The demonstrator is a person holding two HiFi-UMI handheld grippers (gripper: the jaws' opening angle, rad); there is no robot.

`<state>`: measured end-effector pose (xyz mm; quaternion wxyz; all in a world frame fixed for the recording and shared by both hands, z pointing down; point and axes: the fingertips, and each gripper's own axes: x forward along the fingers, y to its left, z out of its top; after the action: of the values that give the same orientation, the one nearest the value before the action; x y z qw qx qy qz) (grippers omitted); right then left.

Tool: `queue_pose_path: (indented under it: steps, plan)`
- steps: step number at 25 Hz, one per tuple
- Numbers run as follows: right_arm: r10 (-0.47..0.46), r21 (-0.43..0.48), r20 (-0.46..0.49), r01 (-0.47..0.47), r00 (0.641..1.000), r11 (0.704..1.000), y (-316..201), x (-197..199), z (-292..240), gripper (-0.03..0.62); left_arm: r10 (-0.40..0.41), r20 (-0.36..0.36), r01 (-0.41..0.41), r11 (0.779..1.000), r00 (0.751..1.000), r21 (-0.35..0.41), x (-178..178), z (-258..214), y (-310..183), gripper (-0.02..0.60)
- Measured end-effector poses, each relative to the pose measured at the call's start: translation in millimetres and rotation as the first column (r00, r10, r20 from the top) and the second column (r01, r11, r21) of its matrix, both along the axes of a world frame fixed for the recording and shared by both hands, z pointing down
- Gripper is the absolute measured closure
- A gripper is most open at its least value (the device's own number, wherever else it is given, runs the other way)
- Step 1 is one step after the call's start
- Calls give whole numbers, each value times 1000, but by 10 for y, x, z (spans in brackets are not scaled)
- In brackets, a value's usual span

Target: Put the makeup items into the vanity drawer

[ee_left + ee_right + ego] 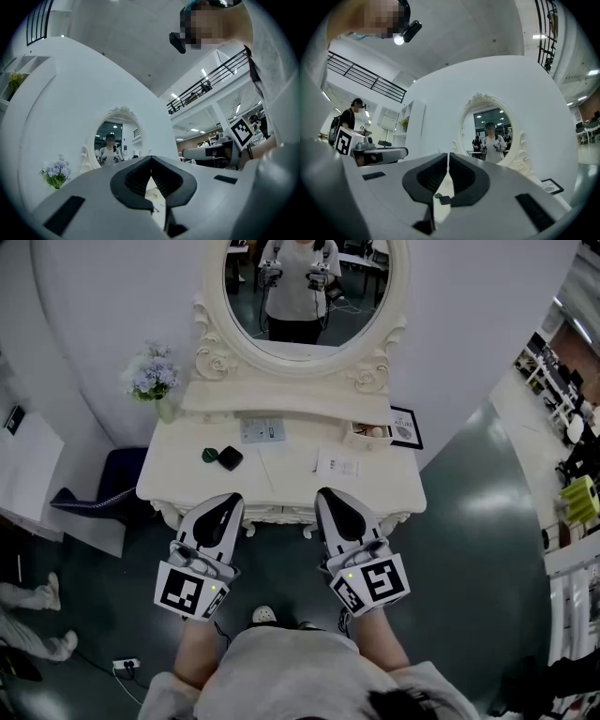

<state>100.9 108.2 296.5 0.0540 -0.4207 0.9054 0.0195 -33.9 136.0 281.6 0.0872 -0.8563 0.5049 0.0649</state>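
Tips of left tool [151,161] meeting, nothing between. Ahead, oval mirror [115,140]; purple flowers [55,171] at left; right tool [185,153] at right.

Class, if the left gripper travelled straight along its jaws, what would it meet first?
The left gripper would likely pass above the vanity top and reach the white wall just right of the mirror; depth unclear.
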Motion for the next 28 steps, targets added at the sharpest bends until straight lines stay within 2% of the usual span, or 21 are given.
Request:
queue_pose_path:
  steps: [11,21,28]
  plan:
    - [22,-9,41,-22,999,1000,-85,-269,33,566,10,-4,-10,1000,1000,5,-388,53,-83,568]
    - [18,-15,25,-18,1000,1000,-315,-376,62,566,8,-14,-8,1000,1000,-8,-485,115,-297,568]
    - [-6,-11,15,6,1000,1000,-704,-445,96,566,-9,-17,9,1000,1000,-13,-518,127,-676,568]
